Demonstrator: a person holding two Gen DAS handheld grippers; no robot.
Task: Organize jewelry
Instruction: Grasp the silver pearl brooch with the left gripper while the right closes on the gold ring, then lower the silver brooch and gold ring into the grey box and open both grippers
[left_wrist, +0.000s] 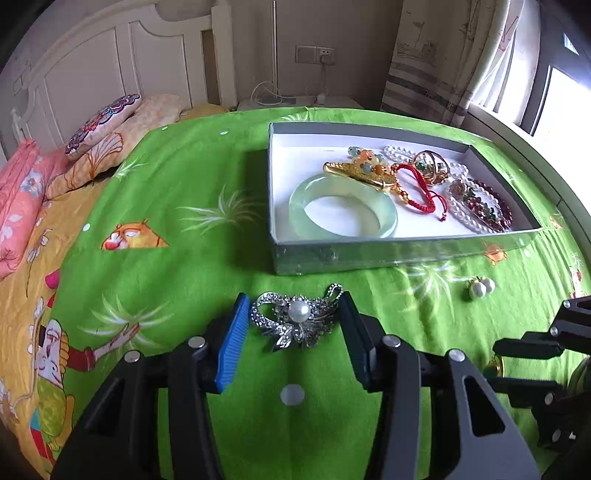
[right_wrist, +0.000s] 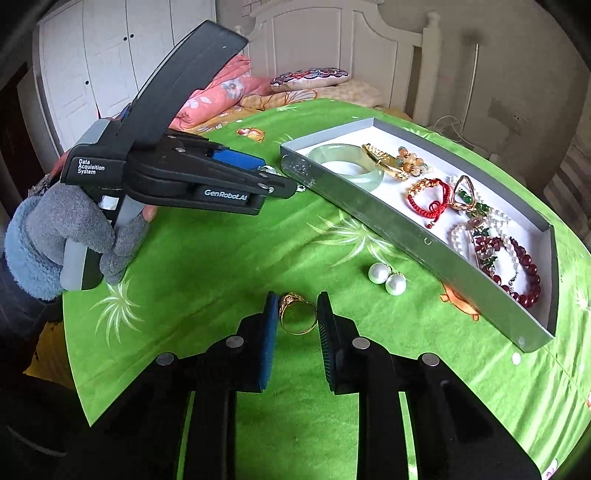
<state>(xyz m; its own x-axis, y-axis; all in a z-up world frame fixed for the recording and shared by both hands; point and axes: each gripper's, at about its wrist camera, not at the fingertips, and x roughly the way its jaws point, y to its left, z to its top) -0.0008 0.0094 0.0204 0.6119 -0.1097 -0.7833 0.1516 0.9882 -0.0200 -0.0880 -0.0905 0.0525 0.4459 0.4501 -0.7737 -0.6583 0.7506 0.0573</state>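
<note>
A silver brooch with a pearl (left_wrist: 297, 317) lies on the green cloth between the open fingers of my left gripper (left_wrist: 293, 308), which do not touch it. A gold ring (right_wrist: 297, 313) lies between the fingers of my right gripper (right_wrist: 297, 308), which stand open close around it. Two pearl earrings (right_wrist: 386, 278) lie on the cloth beside the box; they also show in the left wrist view (left_wrist: 480, 287). The grey box (left_wrist: 369, 254) holds a jade bangle (left_wrist: 343, 210), a gold clip (left_wrist: 360, 173), a red cord bracelet (left_wrist: 419, 188) and bead strands (left_wrist: 484, 206).
The green cloth (left_wrist: 192, 177) covers a bed with pillows (left_wrist: 103, 129) and a pink quilt (left_wrist: 18, 195) at the headboard. The left gripper body (right_wrist: 177, 177) in a gloved hand (right_wrist: 62, 236) shows in the right wrist view. The window is at the right.
</note>
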